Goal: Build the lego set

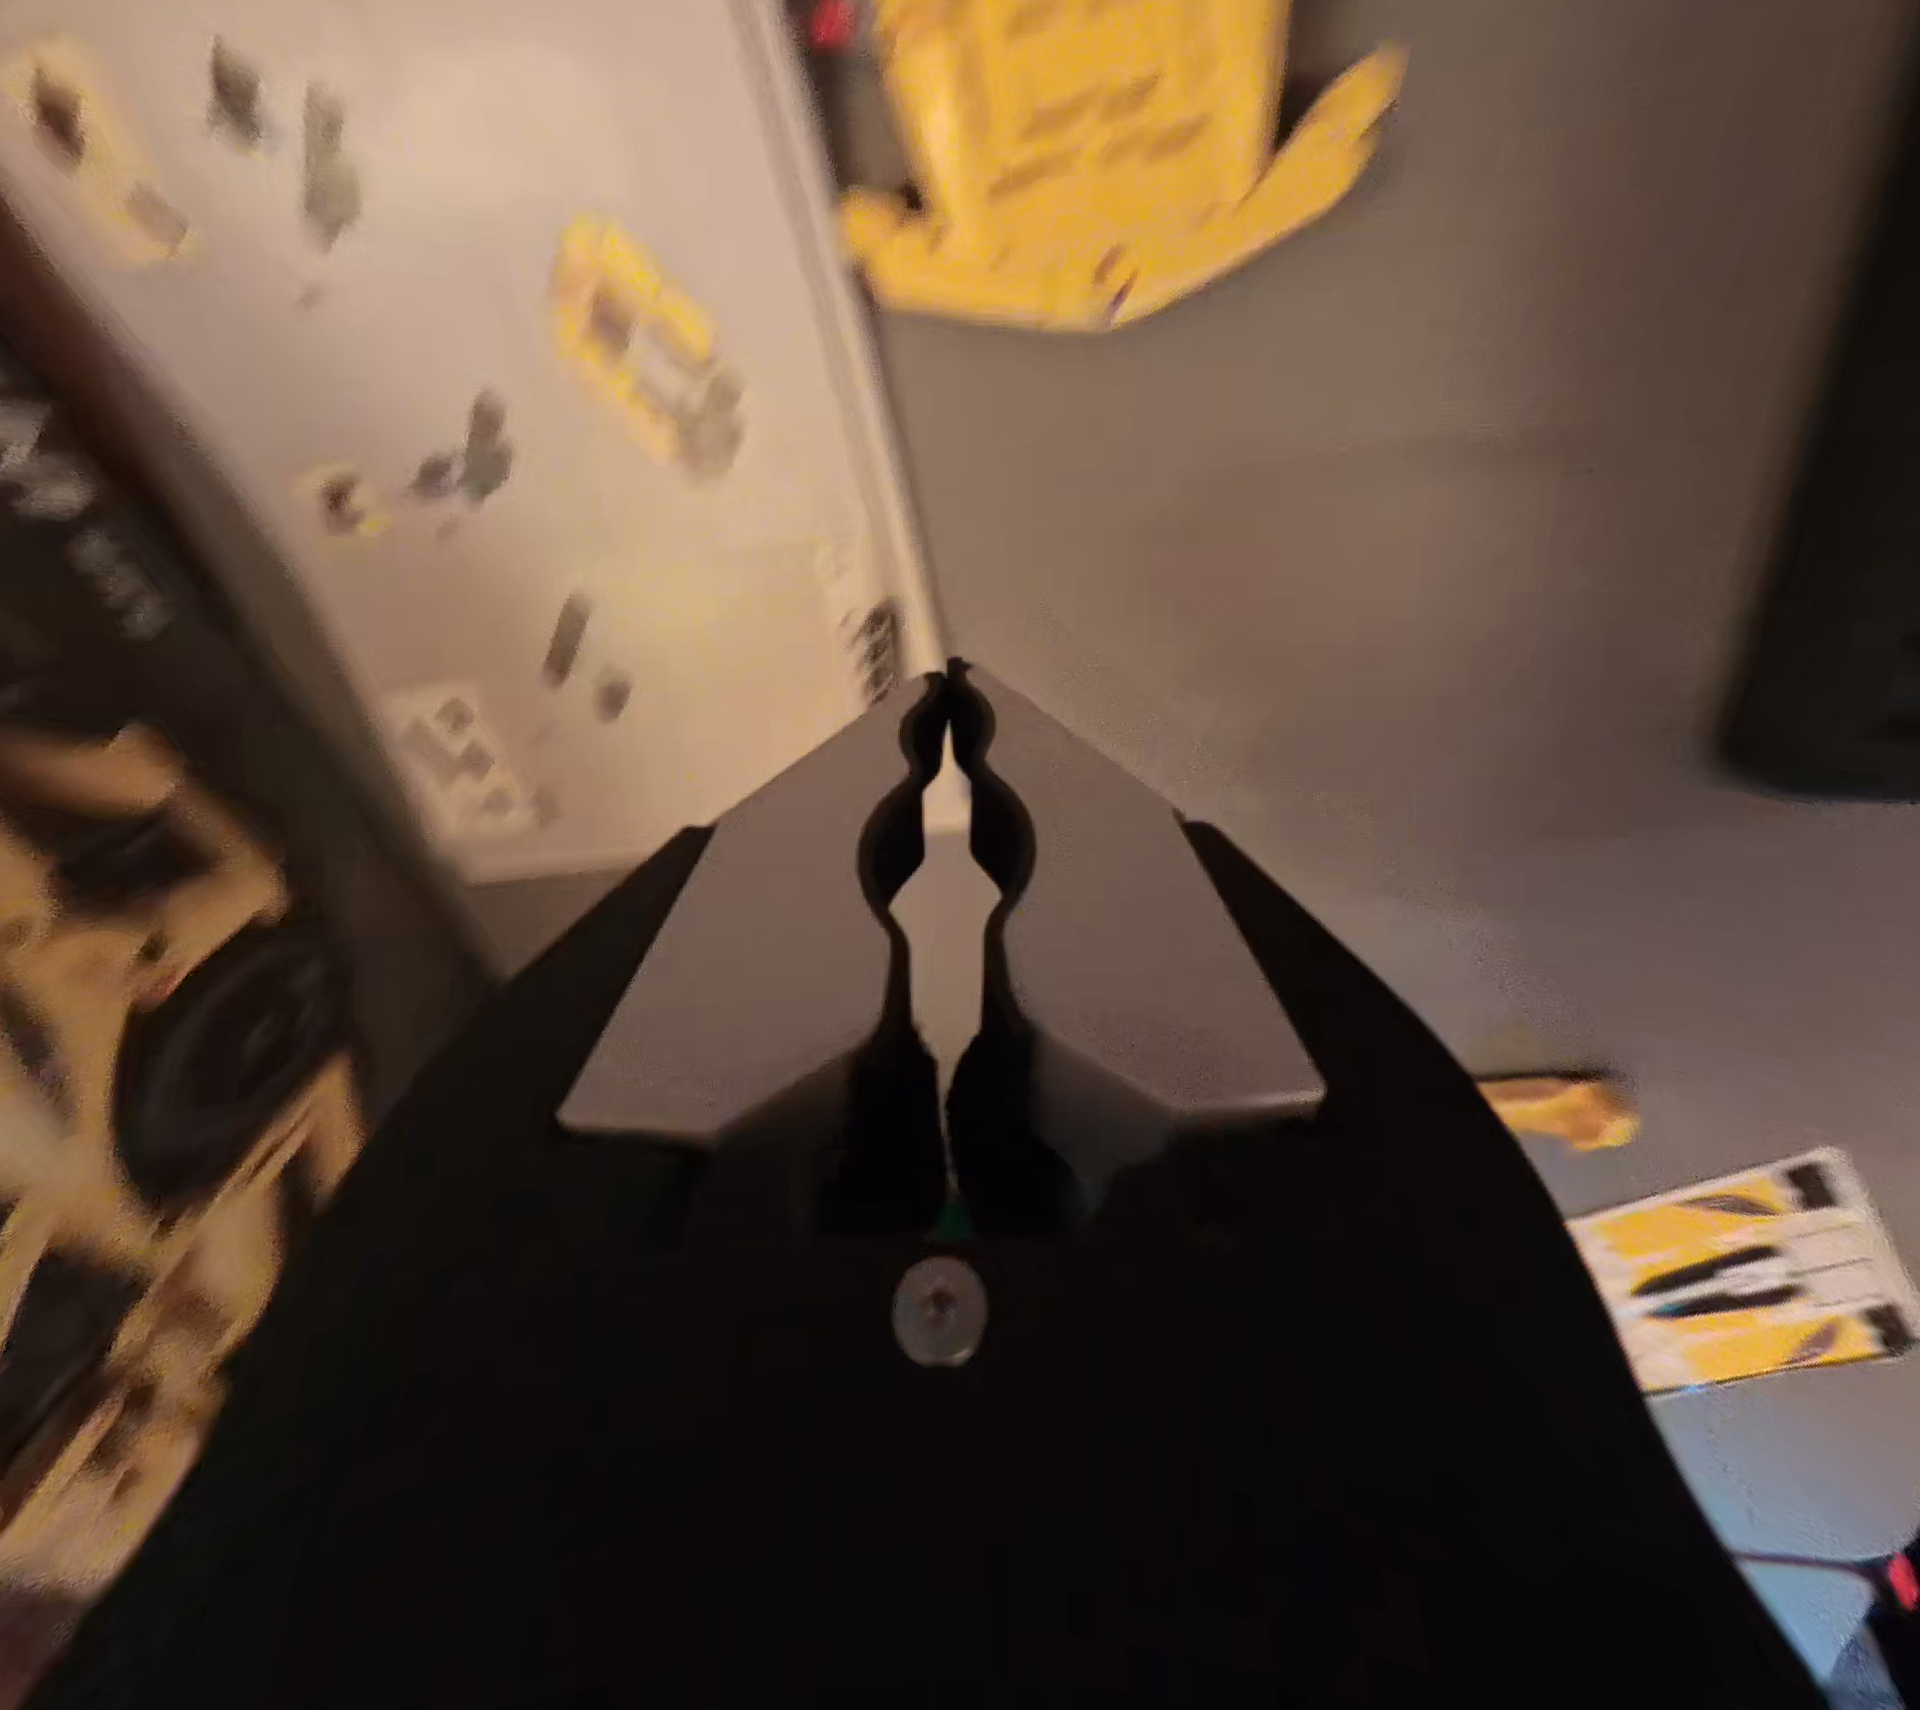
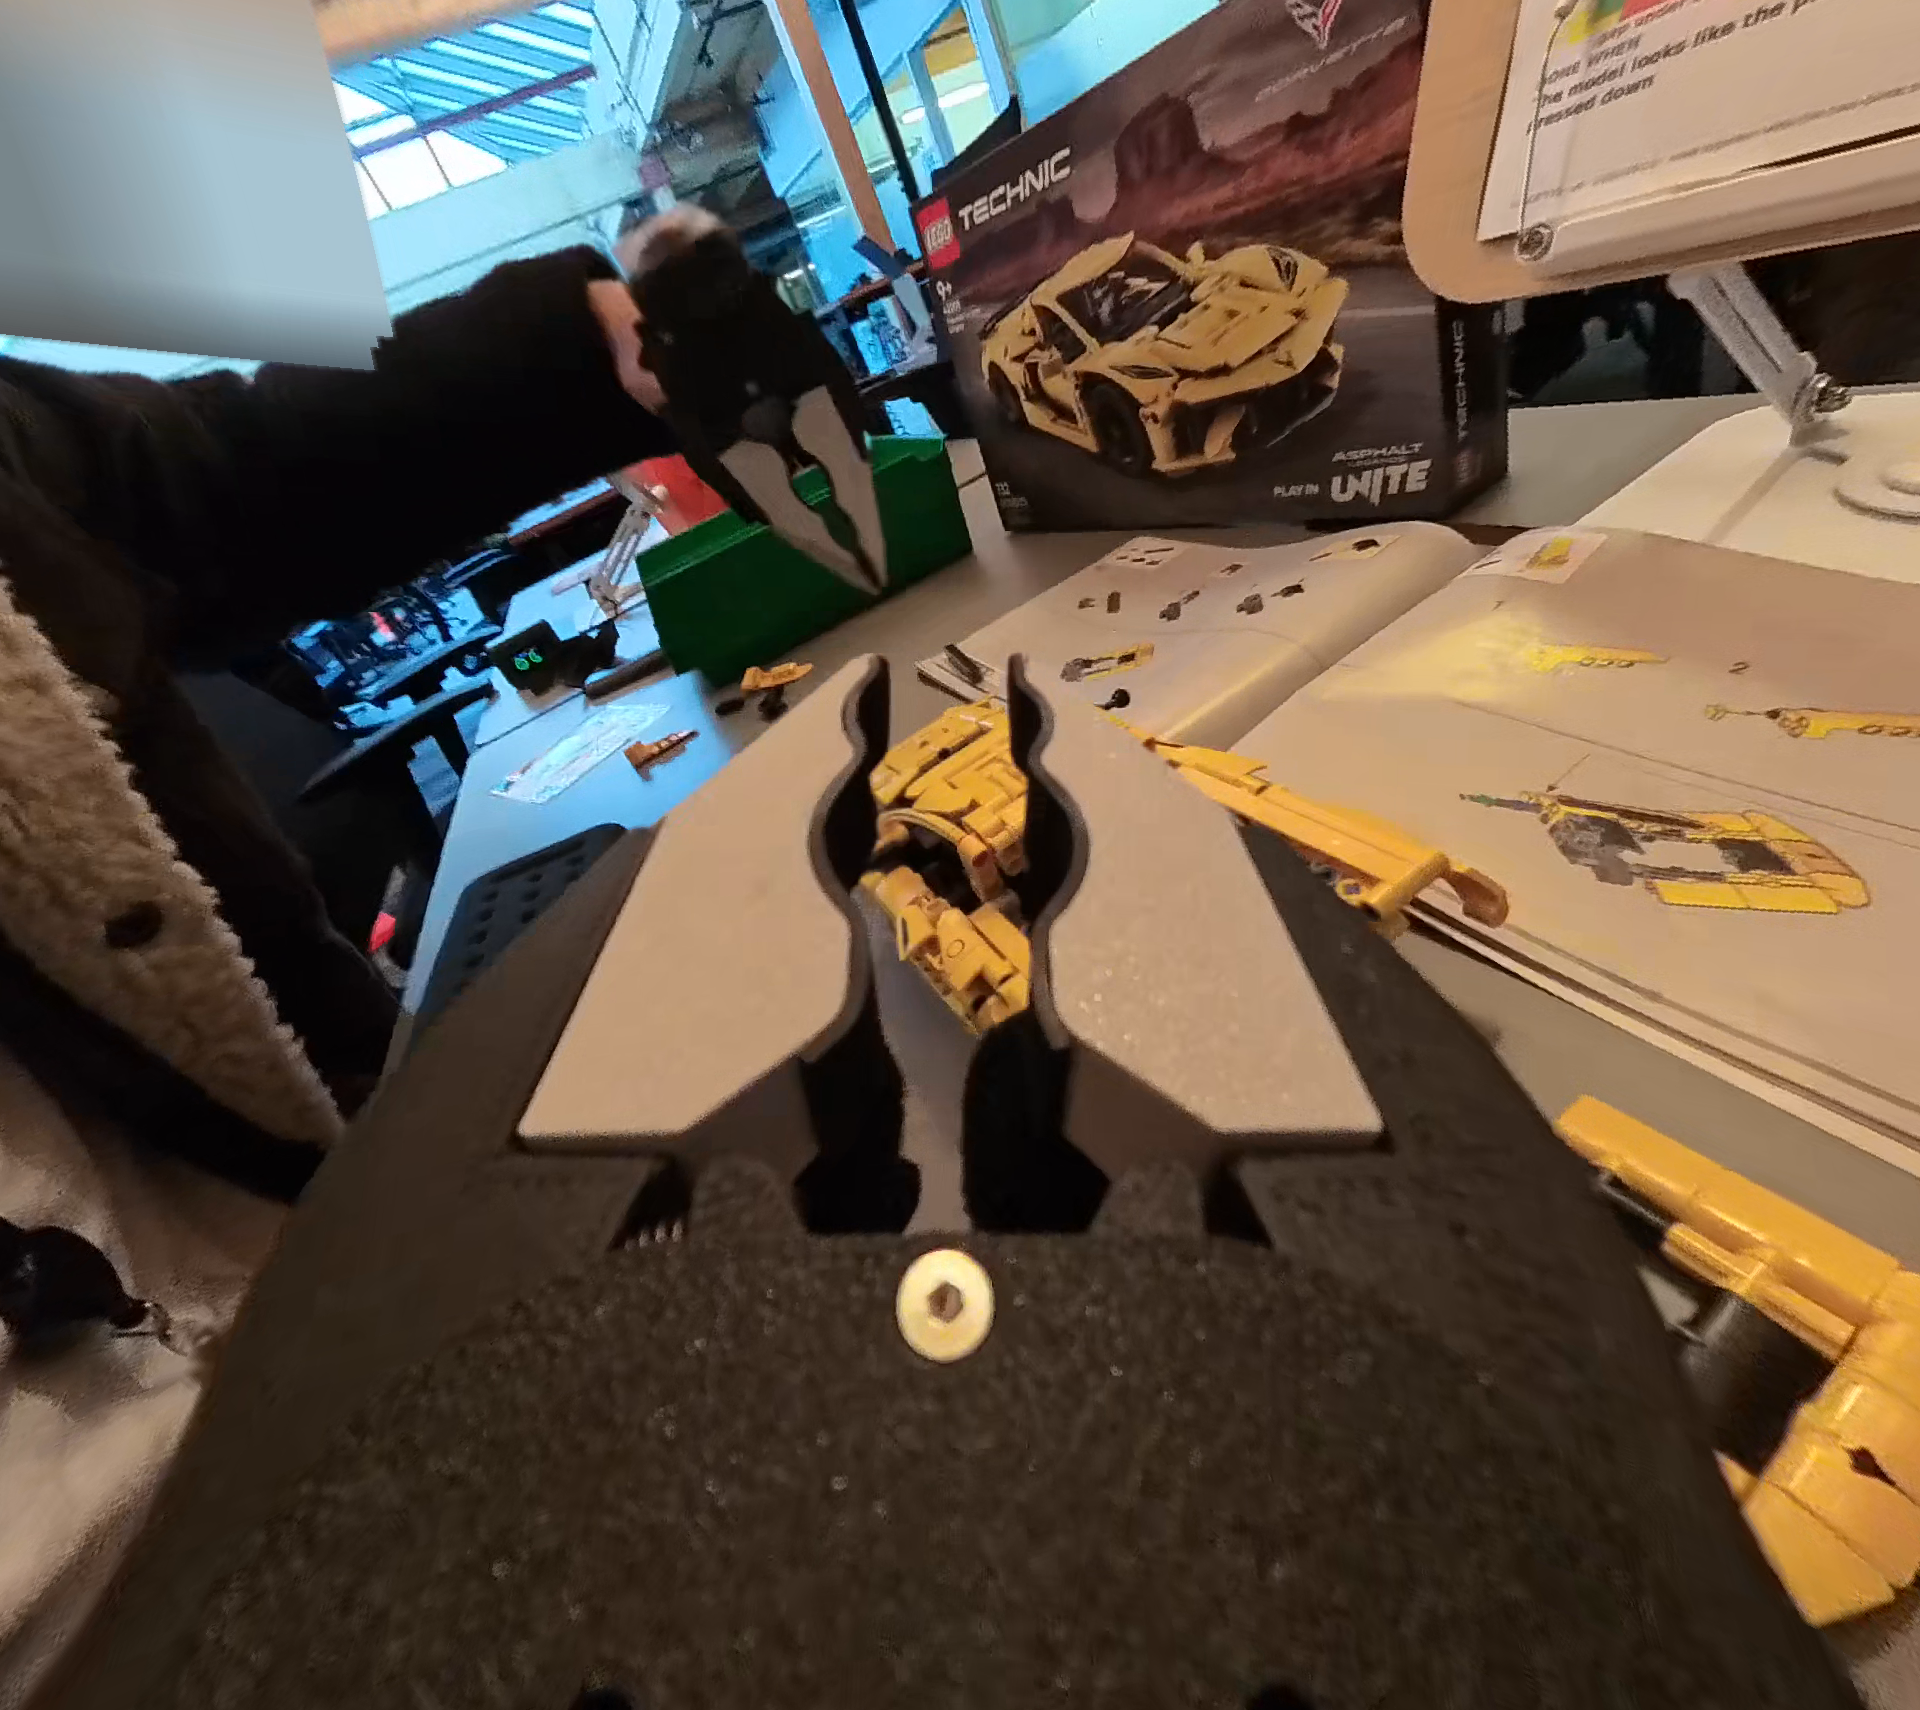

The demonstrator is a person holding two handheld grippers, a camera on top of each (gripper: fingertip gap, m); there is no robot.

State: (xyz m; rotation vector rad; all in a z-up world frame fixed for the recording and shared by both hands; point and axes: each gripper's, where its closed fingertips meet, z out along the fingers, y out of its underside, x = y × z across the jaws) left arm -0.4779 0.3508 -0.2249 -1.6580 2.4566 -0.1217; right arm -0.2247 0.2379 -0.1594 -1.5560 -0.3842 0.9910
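The partly built yellow lego car (image 2: 935, 787) lies on the grey table between the fingers of my right gripper (image 2: 948, 684), whose jaws close on its body; more of the car's yellow parts (image 2: 1787, 1348) stick out at the lower right. In the blurred left wrist view the car (image 1: 1091, 102) lies far ahead. My left gripper (image 1: 951, 684) is shut and empty, held above the table beside the open instruction booklet (image 1: 468, 310). In the right wrist view the left gripper (image 2: 868, 574) hangs in front of a green bin (image 2: 727, 611).
The set's box (image 2: 1226, 330) stands at the back, behind the open booklet (image 2: 1558, 725). A sticker sheet (image 1: 1745, 1265) and a small yellow piece (image 1: 1558, 1110) lie on the table. A board on a stand (image 2: 1455, 102) rises at the right. A person's sleeve (image 2: 312, 465) crosses at the left. My hands' fingertips stand some 30 centimetres from each other. To reach the small yellow piece (image 1: 1558, 1110) in a straight line is about 25 centimetres for my left fingers, about 50 centimetres for my right.
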